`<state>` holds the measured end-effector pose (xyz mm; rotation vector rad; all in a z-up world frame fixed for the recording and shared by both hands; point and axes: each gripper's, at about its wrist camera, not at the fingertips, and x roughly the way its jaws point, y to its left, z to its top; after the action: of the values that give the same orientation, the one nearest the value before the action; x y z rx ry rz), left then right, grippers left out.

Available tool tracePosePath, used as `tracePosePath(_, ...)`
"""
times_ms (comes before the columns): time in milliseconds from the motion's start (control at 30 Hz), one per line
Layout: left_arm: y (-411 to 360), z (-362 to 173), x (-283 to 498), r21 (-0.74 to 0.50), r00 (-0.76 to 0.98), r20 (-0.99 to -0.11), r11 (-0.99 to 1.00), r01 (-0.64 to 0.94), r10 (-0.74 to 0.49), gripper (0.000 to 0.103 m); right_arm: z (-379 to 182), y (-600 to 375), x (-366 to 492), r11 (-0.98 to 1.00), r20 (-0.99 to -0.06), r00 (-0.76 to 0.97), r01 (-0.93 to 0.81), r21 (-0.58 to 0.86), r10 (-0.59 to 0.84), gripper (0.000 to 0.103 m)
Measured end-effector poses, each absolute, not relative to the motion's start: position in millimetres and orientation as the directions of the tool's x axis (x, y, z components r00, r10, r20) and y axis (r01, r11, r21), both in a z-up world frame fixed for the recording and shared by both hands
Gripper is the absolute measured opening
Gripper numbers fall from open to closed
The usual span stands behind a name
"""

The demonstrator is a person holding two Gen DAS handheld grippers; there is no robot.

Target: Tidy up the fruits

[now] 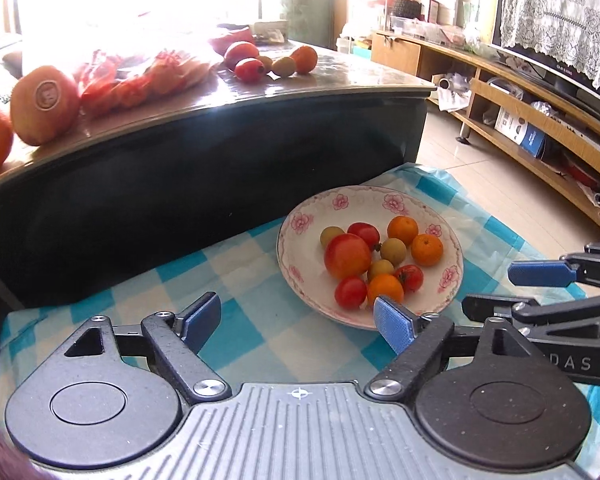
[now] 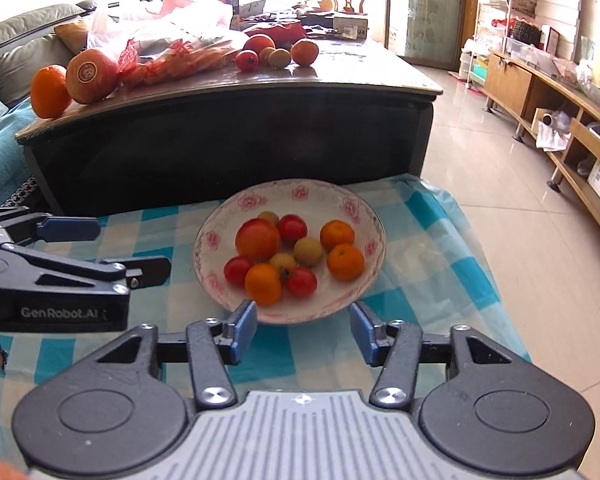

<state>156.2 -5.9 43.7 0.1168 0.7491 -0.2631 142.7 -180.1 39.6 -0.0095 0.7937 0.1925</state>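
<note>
A white plate with pink flowers (image 1: 364, 210) (image 2: 284, 200) sits on a blue checked cloth (image 1: 240, 256) (image 2: 420, 272). It holds several fruits: a large tomato (image 1: 347, 255) (image 2: 257, 239), cherry tomatoes, tangerines (image 1: 427, 249) (image 2: 345, 262) and small yellow-green fruits. My left gripper (image 1: 298, 320) (image 2: 116, 250) is open and empty, just left of the plate's near rim. My right gripper (image 2: 303, 328) (image 1: 512, 288) is open and empty, right in front of the plate's near rim. More fruit lies on the dark coffee table (image 1: 340, 76) (image 2: 360, 68) behind: a large orange (image 2: 50, 90), a stickered citrus (image 1: 44, 104) (image 2: 91, 75) and a small fruit cluster (image 1: 272, 62) (image 2: 278, 54).
Red and clear plastic bags (image 1: 140, 76) (image 2: 168, 52) crowd the table top. The table's dark front wall rises just behind the plate. A wooden TV stand (image 1: 520, 120) (image 2: 560, 120) runs along the right beyond tiled floor (image 2: 500, 200). A sofa (image 2: 20, 28) stands at the far left.
</note>
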Motion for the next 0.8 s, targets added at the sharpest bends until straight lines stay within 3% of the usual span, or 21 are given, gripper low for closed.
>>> tracePosePath(100, -4.9, 49.0, 143.3, 0.0, 0.709, -0.676, 0.962, 0.274, -0.202, 0.09, 40.5, -179.7, 128.1, 0.981, -0.712, 0.679, -0.18, 0.074, 0.178, 0.066)
tracePosePath(367, -5.0, 52.9, 107.2, -0.037, 0.704, -0.674, 0.962, 0.27, -0.224, 0.095, 45.2, -175.6, 87.2, 0.98, -0.705, 0.684, -0.181, 0.087, 0.188, 0.066)
tracePosePath(800, 4.2, 39.9, 54.0, 0.019, 0.699, -0.701, 0.976, 0.216, -0.141, 0.095, 41.7, -173.6, 30.4, 0.992, -0.726, 0.677, -0.114, 0.057, 0.119, 0.067)
